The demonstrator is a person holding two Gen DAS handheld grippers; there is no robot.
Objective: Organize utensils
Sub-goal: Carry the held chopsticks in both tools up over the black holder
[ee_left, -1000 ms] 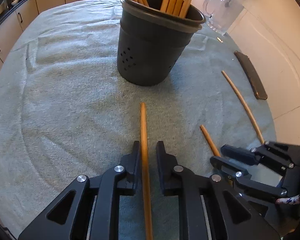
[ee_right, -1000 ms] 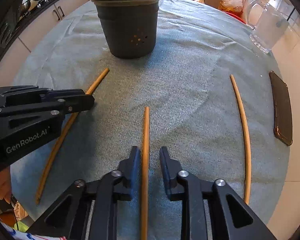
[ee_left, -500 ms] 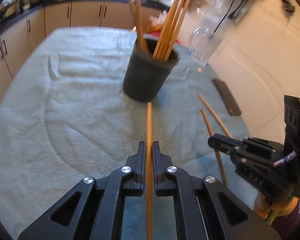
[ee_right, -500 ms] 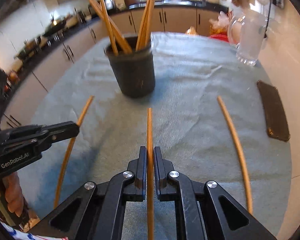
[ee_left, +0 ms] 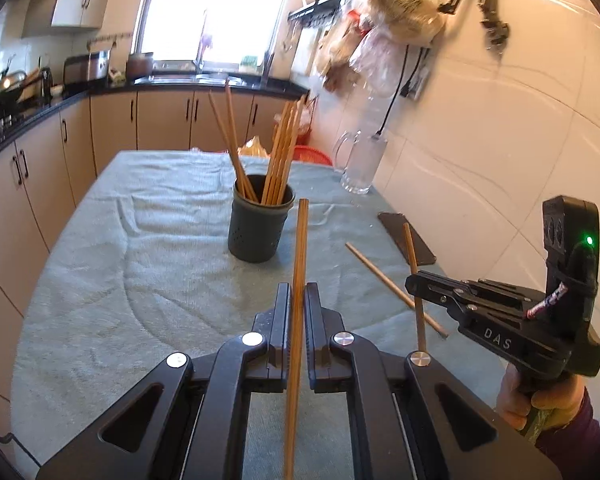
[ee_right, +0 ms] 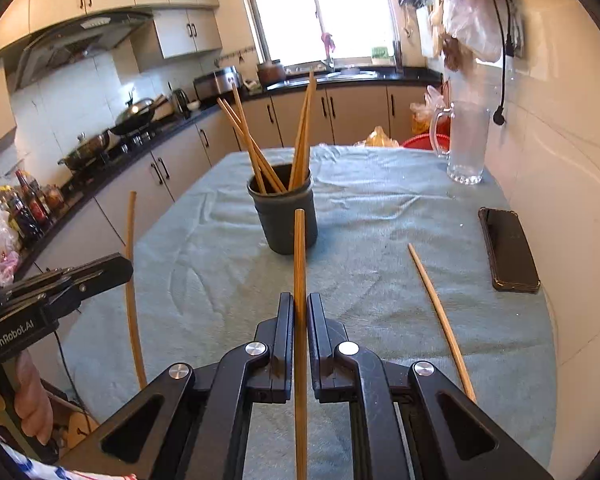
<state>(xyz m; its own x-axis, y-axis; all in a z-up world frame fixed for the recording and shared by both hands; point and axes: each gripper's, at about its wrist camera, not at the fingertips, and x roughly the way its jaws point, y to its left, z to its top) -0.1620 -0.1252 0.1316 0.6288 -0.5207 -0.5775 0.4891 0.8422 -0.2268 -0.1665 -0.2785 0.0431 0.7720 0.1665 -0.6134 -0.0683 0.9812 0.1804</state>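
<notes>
Change: a second ago both my chopsticks lay flat on the cloth between parted jaws; now each is clamped and raised clear of it, and both cameras have tilted up to take in the kitchen.
Table cloth (ee_left: pixel 100 280): grey-green, covers the whole top; wall tiles run close along its right edge, cabinets stand beyond its left edge, with open cloth between me and the holder.
Utensil holder (ee_right: pixel 288 220): dark cup upright at mid-table, several chopsticks standing in it; bare cloth all round it.
Glass jug (ee_right: pixel 466 144): far right corner, near the wall.
Phone (ee_right: pixel 508 248): dark slab flat near the right edge.
Loose chopstick (ee_right: pixel 440 316): flat on the cloth, between the phone and my right gripper.
Left gripper (ee_left: pixel 296 300): jaws closed to the width of a stick, gripping the left chopstick (ee_left: pixel 300 248), which points forward towards the holder, its tip just right of the cup in the left wrist view.
Right gripper (ee_right: pixel 300 308): jaws likewise pinched on the right chopstick (ee_right: pixel 299 256), its tip over the holder's front in the right wrist view.
</notes>
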